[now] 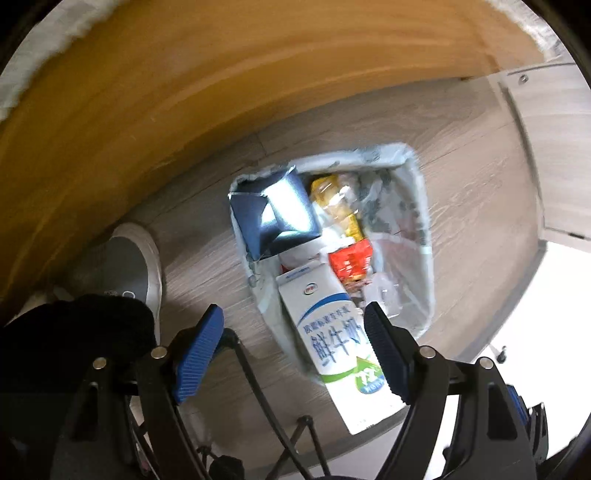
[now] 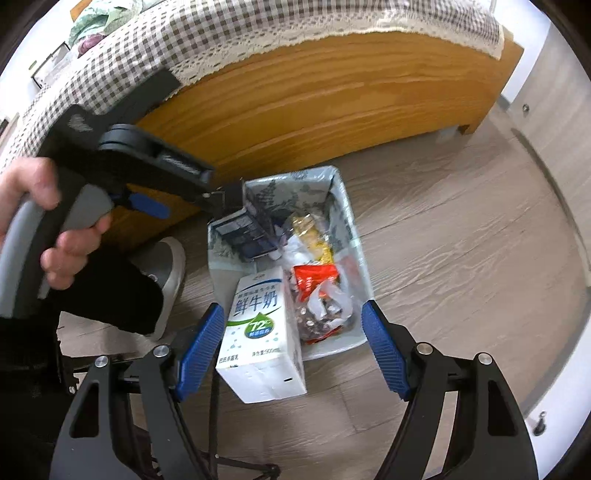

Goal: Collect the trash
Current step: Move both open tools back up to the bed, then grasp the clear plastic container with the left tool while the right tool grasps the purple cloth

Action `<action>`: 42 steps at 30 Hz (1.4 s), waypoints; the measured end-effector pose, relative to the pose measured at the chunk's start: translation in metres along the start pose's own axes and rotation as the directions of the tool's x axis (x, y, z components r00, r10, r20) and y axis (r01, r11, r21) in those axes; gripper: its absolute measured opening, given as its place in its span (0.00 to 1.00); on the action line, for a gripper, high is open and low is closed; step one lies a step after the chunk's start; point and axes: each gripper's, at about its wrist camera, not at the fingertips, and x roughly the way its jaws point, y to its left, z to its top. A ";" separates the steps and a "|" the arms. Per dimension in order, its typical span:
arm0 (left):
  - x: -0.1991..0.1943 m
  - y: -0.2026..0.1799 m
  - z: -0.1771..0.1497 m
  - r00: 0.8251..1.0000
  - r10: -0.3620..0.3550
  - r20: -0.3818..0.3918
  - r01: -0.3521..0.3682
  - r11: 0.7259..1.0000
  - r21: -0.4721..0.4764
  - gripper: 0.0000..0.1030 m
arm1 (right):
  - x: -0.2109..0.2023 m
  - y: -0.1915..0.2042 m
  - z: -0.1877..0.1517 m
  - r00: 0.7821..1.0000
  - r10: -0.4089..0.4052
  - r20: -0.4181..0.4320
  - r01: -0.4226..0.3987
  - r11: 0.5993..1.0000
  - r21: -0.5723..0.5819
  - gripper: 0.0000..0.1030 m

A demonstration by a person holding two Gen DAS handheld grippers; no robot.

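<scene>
My left hand-held gripper [image 1: 293, 349] hangs above the trash bin [image 1: 424, 236], jaws wide, nothing gripped. My right hand-held gripper [image 2: 293, 349] also stands wide and empty over the bin. The milk carton [image 2: 264, 332] leans in the bin's near end, its base sticking up past the rim toward me; whether it touches a pad I cannot tell. Further in the bin lie a red wrapper [image 2: 314, 282], then a yellow packet [image 2: 314, 240], with a dark blue box [image 1: 273, 214] in the far left corner. Left of the bin is my shoe [image 1: 138, 258]. Beyond the bin stands the wooden bed frame [image 2: 314, 103] with a checked cover [image 2: 221, 33].
</scene>
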 end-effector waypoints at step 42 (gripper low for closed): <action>-0.387 0.567 0.098 0.349 -0.021 0.937 0.796 0.534 -0.285 0.67 | -0.003 0.376 0.379 0.883 0.253 0.395 -0.084 0.913 -0.398 0.71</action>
